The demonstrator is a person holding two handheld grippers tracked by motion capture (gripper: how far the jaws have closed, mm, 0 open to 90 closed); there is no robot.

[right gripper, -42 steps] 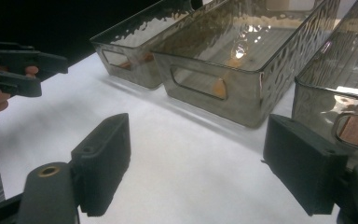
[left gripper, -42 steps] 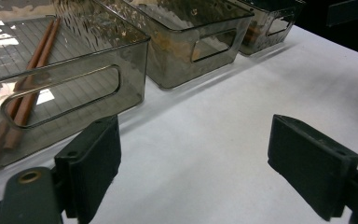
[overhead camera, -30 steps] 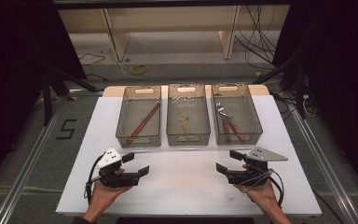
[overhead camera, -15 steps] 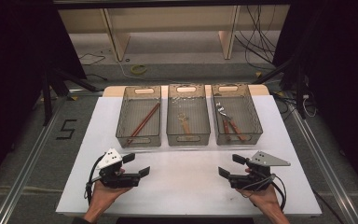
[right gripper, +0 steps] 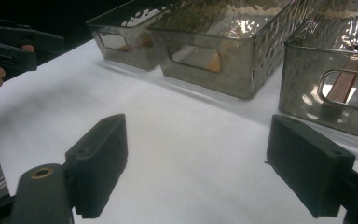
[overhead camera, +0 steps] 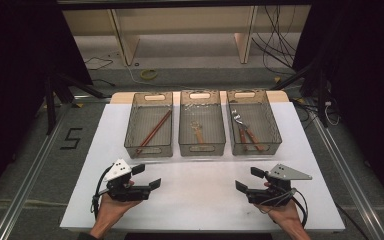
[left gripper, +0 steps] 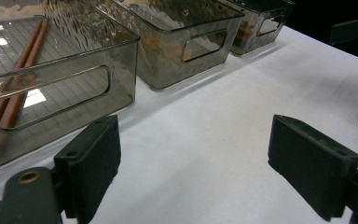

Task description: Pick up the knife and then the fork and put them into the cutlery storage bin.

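Three smoky clear bins stand in a row at the far side of the white table (overhead camera: 200,175). The left bin (overhead camera: 149,125) holds brown chopsticks (overhead camera: 153,132) (left gripper: 17,79). A wooden spoon (overhead camera: 196,133) lies in the middle bin (overhead camera: 201,122). In the right bin (overhead camera: 253,121) lie forks with wooden handles (overhead camera: 245,131). My left gripper (overhead camera: 146,177) (left gripper: 207,172) rests near the front left, open, nothing between its jaws. At the front right my right gripper (overhead camera: 249,180) (right gripper: 209,172) is open and empty too.
The table's front edge lies just below both hands. Past the far edge are the floor, cables and wooden legs. Metal rails run along both sides of the table. A "5" mark (overhead camera: 71,138) is on the floor at left.
My right gripper has drawn back a little toward the front edge. The left gripper has stayed put.
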